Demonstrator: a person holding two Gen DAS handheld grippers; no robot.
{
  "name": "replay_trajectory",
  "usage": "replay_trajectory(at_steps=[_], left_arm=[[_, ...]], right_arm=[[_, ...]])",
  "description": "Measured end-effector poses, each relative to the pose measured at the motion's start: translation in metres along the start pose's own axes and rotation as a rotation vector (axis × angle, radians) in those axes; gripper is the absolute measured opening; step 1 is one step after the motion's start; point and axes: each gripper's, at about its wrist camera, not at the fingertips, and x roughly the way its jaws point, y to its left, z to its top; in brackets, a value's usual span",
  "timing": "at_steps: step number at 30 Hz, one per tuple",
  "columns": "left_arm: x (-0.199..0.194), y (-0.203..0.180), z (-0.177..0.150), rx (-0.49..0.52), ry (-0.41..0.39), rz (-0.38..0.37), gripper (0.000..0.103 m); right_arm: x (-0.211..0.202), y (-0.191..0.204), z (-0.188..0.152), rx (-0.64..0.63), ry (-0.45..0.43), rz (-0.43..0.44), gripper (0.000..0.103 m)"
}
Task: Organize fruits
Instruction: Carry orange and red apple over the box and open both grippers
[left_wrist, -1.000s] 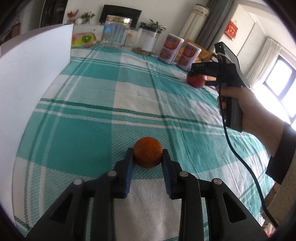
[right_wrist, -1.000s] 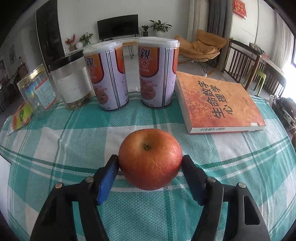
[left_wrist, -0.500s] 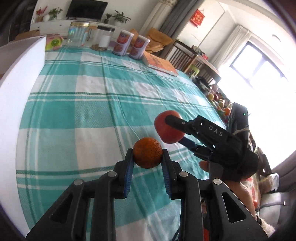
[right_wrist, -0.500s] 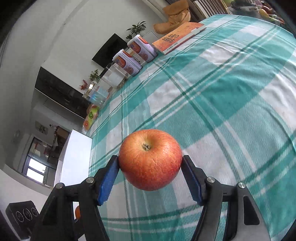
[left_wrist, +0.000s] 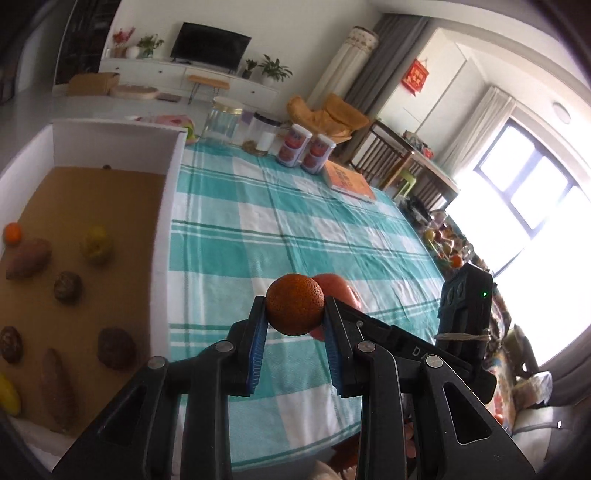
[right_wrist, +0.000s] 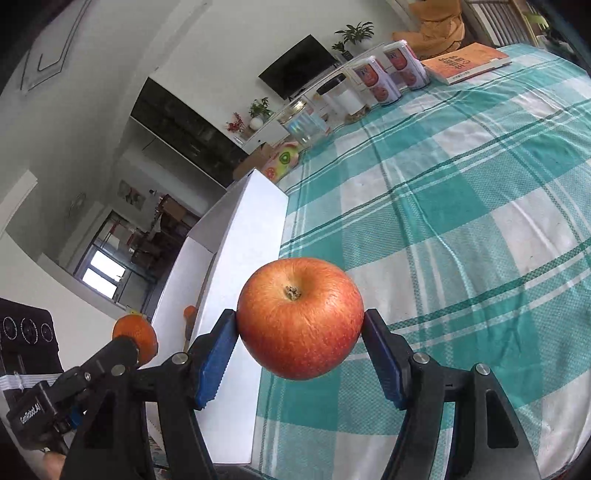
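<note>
My left gripper (left_wrist: 294, 321) is shut on a small orange (left_wrist: 294, 308), held in the air above the checked tablecloth beside the white box (left_wrist: 168, 221). In the right wrist view that orange (right_wrist: 138, 334) shows at the lower left, level with the box wall (right_wrist: 243, 295). My right gripper (right_wrist: 300, 334) is shut on a red apple (right_wrist: 300, 318), stem side up, just right of the box wall. The apple (left_wrist: 338, 291) peeks out behind the orange in the left wrist view. Inside the box lie several pieces of produce, among them a sweet potato (left_wrist: 27, 258) and a yellow fruit (left_wrist: 96, 244).
The teal checked tablecloth (right_wrist: 461, 229) spreads to the right. At the table's far end stand two cans (left_wrist: 306, 153), a glass jar (left_wrist: 221, 123), a dark-lidded jar (left_wrist: 264, 131) and an orange book (left_wrist: 349, 181). Chairs and a window lie beyond the right edge.
Both grippers have risen and swung toward the white box, each keeping its fruit. The box interior has come into the left wrist view.
</note>
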Motion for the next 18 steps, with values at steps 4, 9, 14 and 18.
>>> replay_trajectory(at_steps=[4, 9, 14, 18], left_arm=[[-0.016, 0.041, 0.009, -0.047, -0.036, 0.097, 0.029], [-0.029, 0.092, 0.012, -0.097, -0.041, 0.210, 0.029], [-0.033, 0.135, 0.013, -0.120, -0.007, 0.292, 0.029], [-0.031, 0.168, 0.015, -0.125, 0.041, 0.362, 0.029]], right_arm=[[0.008, 0.038, -0.007, -0.071, 0.028, 0.032, 0.068], [0.018, 0.077, -0.013, -0.153, 0.066, 0.065, 0.068], [0.024, 0.090, 0.013, -0.181, 0.052, 0.036, 0.068], [0.043, 0.119, 0.031, -0.258, 0.110, 0.018, 0.068]])
